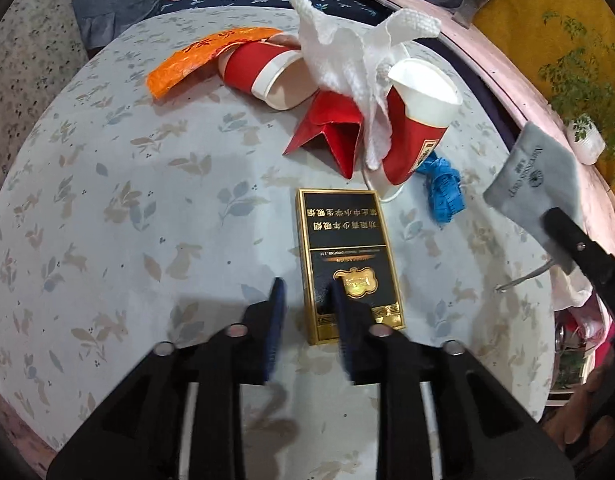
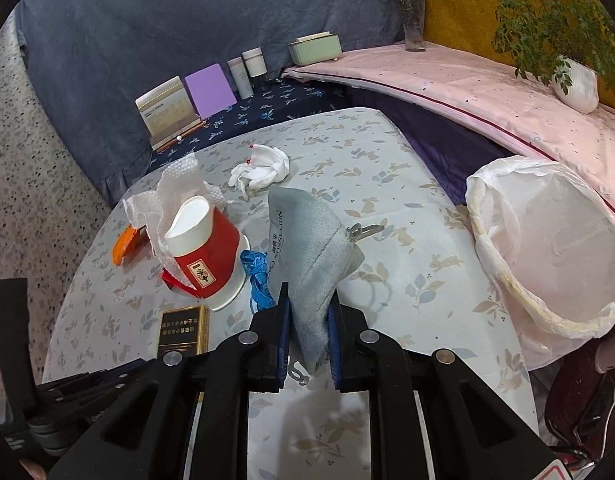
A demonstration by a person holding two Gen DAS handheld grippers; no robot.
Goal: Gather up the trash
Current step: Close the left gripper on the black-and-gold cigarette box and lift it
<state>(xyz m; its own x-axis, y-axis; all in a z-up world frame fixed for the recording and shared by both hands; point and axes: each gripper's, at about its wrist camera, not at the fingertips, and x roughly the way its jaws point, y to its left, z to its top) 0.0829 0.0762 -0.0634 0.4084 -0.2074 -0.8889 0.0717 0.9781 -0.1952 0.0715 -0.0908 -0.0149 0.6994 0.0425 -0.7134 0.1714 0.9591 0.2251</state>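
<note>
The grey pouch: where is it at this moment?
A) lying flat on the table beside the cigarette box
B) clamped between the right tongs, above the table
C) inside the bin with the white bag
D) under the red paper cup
B: in the right wrist view the right tongs pinch the grey pouch between both pads, and it stands off the table, with the bin still to its right.
</note>
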